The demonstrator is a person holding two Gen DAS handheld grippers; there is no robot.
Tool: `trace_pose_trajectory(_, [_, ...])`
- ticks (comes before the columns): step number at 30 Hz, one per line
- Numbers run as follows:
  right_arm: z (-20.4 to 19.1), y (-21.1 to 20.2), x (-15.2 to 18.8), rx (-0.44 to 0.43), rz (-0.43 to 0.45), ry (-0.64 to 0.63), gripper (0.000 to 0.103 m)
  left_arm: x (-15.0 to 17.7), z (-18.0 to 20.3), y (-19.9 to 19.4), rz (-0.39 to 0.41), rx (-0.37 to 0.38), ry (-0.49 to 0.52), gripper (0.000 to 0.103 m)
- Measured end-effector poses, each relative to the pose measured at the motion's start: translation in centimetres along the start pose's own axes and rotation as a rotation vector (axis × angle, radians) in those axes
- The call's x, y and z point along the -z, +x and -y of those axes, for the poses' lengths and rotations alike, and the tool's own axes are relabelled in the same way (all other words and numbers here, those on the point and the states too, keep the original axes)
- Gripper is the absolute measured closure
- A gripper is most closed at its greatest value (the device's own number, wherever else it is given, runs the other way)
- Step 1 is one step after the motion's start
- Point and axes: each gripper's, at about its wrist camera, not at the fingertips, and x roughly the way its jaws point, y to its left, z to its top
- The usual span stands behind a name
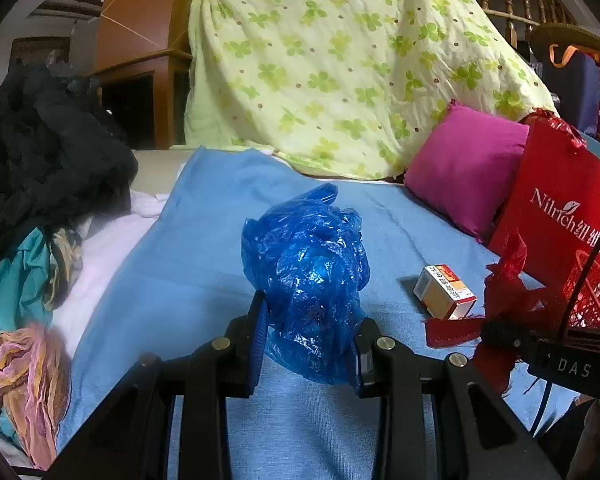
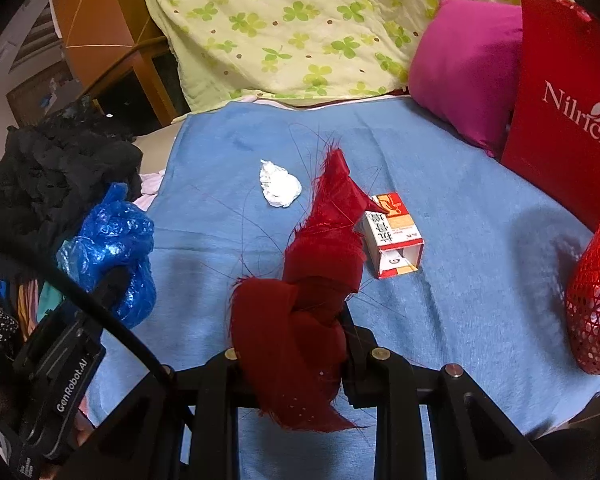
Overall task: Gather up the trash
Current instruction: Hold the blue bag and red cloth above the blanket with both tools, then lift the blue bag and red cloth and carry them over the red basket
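My left gripper [image 1: 310, 344] is shut on a crumpled blue plastic bag [image 1: 308, 272], held just above the blue blanket [image 1: 196, 264]; the bag [image 2: 112, 248] also shows at the left of the right wrist view. My right gripper [image 2: 296, 344] is shut on a frayed red cloth scrap [image 2: 312, 280], which appears in the left wrist view as the red cloth scrap [image 1: 500, 304] at the right. A small orange and white carton [image 2: 394, 236] lies open-ended on the blanket, just right of the scrap. A white paper wad [image 2: 280, 184] lies farther back. A red mesh basket [image 2: 596, 300] stands at the right edge.
A magenta pillow [image 2: 464, 68] and a red paper bag [image 2: 568, 92] stand at the back right. A green clover quilt [image 1: 340, 60] is draped behind. Dark clothes [image 1: 40, 152] and coloured fabrics [image 1: 20, 376] are piled at the left.
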Motion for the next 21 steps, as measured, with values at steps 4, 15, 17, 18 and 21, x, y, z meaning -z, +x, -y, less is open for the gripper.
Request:
trace_pose_trajectory(4, [1.0,0.4,0.2,-0.004,-0.009,0.020,0.075,0.0,0.5,0.6,-0.013,-0.002,0.018,0.068])
trace_pose_trajectory(15, [4.6,1.8,0.9,-0.040,-0.025,0.082,0.075,0.8,3.5,2.0,-0.050,0.000,0.089,0.068])
trace_pose_trajectory(17, [5.3,1.9,1.2,-0.039,-0.026,0.090,0.075,0.9,4.2,2.3,-0.060,0.004,0.107,0.068])
trace_pose_trajectory(18, [5.8,2.0,1.3,-0.041,-0.026,0.096,0.075,1.0,4.6,2.5,-0.065,0.007,0.113,0.068])
trace_pose_trajectory(21, [6.8,2.0,1.7,-0.047,-0.025,0.108,0.075,1.2,5.7,2.9,-0.075,0.017,0.133,0.068])
